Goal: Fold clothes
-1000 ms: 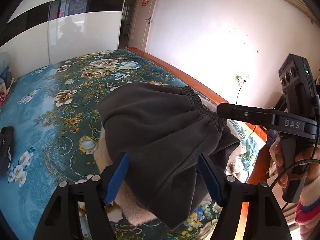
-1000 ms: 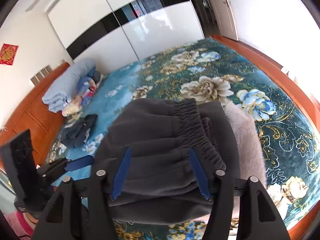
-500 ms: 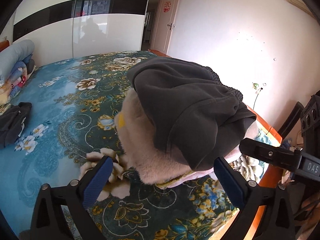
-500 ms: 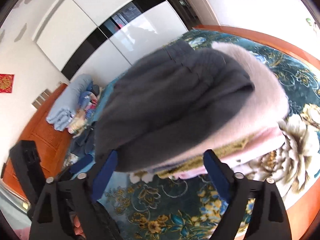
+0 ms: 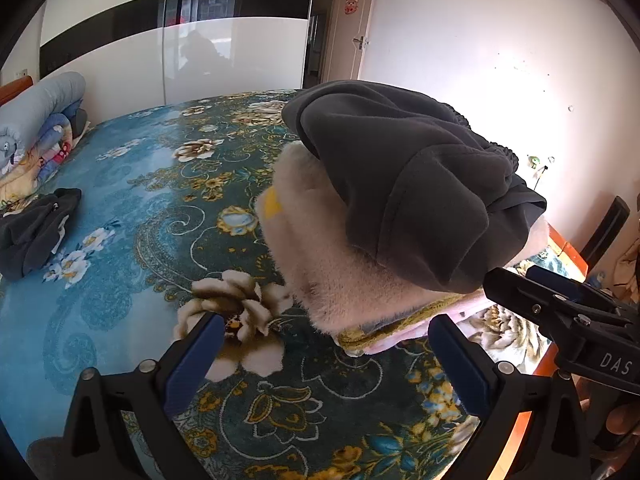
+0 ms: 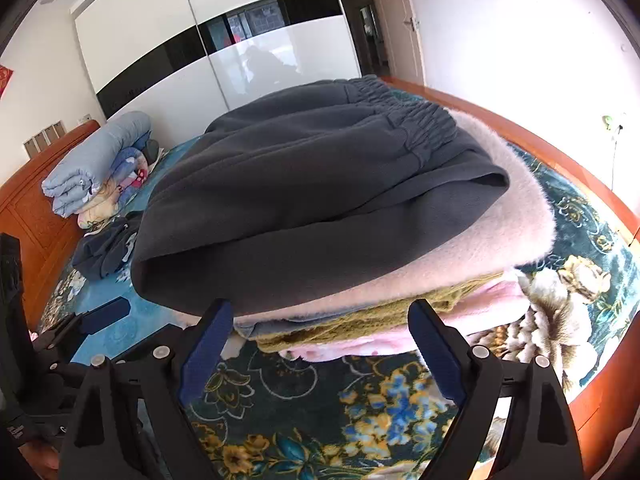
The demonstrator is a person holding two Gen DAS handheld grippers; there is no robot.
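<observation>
Folded dark grey trousers set on a clothes stack, both grippers released

The left gripper [image 5: 324, 354] and right gripper [image 6: 318, 334] stand with jaws spread wide and nothing between the blue pads, having just been opening. Just beyond them, near the bed's [image 5: 120, 312] wooden side edge, the dark grey trousers [image 6: 312, 184] lie folded atop a fluffy pale pink garment [image 5: 320, 248] and thinner folded layers. Farther toward the headboard lie a crumpled dark garment [image 5: 36, 232] and rolled bedding [image 6: 96, 164].

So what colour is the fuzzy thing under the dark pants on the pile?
Pale pink. The fuzzy garment shows best in the right wrist view.
</observation>
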